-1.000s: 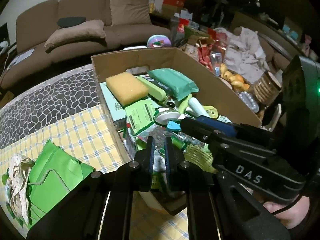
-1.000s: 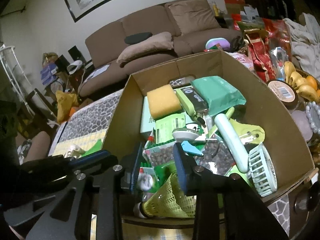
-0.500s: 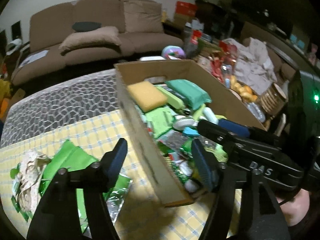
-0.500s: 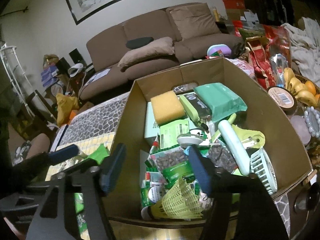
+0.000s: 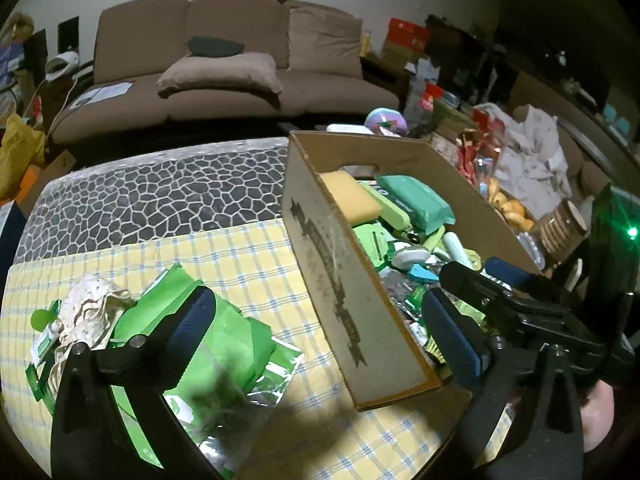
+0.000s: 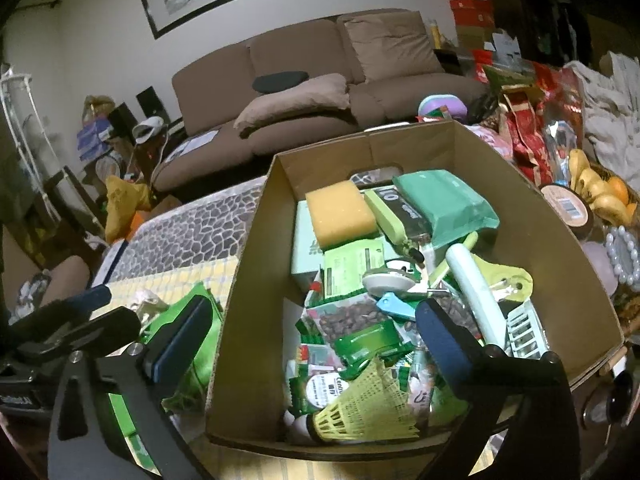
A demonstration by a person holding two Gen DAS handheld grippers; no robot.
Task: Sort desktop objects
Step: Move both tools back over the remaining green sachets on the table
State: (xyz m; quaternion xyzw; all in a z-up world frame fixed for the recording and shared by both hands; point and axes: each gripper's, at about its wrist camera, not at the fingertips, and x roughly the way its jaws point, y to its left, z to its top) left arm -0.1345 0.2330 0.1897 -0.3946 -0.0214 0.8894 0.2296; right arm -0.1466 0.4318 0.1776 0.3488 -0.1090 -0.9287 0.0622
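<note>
Opening empty, both jaws w/ cardboard box (image 5: 344, 280) wall between; green bags (image 5: 224, 344) left.

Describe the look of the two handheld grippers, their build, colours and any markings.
Both are matte black frames with visible bolts. The left gripper has two angular fingers faced with dark blue pads. The right gripper is built the same way; seen from the left camera, its body shows a small green light.

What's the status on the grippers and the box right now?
Left gripper and right gripper both opening, nothing between the jaws. Cardboard box crammed with items, yellow shuttlecock nearest. Green bags on the tablecloth beside it.
</note>
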